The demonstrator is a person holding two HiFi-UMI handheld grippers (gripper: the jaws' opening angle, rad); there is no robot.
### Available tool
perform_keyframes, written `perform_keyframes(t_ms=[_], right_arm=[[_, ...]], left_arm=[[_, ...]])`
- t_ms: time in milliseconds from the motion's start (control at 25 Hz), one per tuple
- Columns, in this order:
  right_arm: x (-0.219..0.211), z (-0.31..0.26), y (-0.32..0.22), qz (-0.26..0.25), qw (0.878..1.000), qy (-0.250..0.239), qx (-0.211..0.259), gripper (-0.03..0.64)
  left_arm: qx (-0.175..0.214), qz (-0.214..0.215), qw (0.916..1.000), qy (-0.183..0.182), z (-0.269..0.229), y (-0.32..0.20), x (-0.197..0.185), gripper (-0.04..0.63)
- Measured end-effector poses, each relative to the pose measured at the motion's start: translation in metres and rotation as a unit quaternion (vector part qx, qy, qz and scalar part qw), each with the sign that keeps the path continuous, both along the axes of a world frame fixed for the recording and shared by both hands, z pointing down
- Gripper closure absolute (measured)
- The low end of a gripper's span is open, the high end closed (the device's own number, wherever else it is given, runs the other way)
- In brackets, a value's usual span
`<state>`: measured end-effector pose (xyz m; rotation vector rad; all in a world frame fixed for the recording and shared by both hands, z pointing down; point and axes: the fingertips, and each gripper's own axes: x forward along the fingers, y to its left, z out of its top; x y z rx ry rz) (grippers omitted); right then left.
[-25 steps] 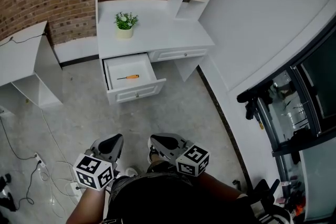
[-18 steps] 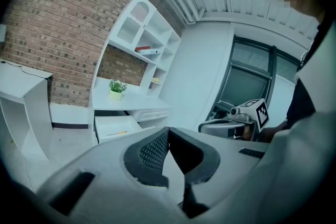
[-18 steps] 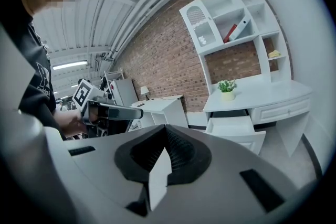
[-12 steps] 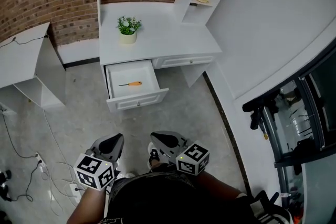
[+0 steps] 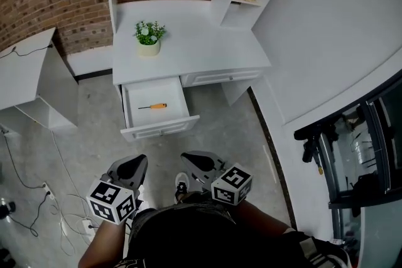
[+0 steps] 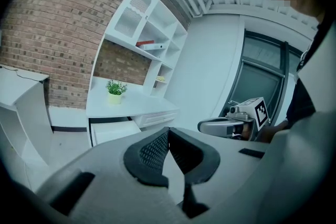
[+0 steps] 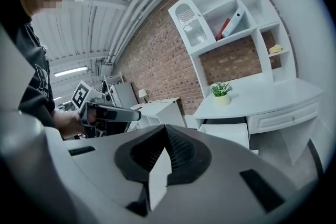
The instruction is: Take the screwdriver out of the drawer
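We hold both claws low and close to the body. The left claw (image 5: 133, 167) and the right claw (image 5: 196, 163) sit side by side, each pressed together and gripping nothing. Ahead of them a stretch of grey floor (image 5: 217, 135) lies open up to the drawer front. Cables (image 5: 53, 194) trail on the floor out beyond the left claw, and a white wall (image 5: 326, 22) runs along past the right claw.

The screwdriver (image 5: 154, 107) has an orange handle and a thin dark shaft. It lies flat, well ahead of both claws, with its handle toward the right claw's side.

It rests on the white bottom of the drawer (image 5: 171, 92), which is pulled out from the white counter (image 5: 201, 47). A second drawer (image 5: 220, 78) beside it is closed. Farther ahead a potted plant (image 5: 149, 34) stands on the counter.
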<state>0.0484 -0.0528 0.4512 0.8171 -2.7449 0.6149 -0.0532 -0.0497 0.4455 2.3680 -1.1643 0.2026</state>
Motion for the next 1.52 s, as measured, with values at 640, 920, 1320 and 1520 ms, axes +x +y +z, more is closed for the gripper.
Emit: perform_keyframes(t_ms=[640, 920, 1320, 1520], right_arm=[[0.045, 0.005, -0.096, -0.048, 0.999, -0.02, -0.012, 0.611], [0.062, 0.011, -0.114, -0.072, 0.997, -0.025, -0.013, 0.611], [0.072, 0.021, -0.121, -0.083, 0.996, -0.019, -0.018, 0.611], [0.069, 0.022, -0.122, -0.081, 0.996, -0.02, -0.016, 0.611]], left_arm=[[-0.022, -0.055, 0.9982, -0.004, -0.002, -0.084, 0.044, 0.577], [-0.027, -0.077, 0.9965, -0.014, 0.003, -0.1, 0.062, 0.577], [-0.038, -0.098, 0.9941, -0.027, 0.008, -0.09, 0.061, 0.577], [-0.038, -0.093, 0.9946, -0.027, 0.011, -0.093, 0.061, 0.577]])
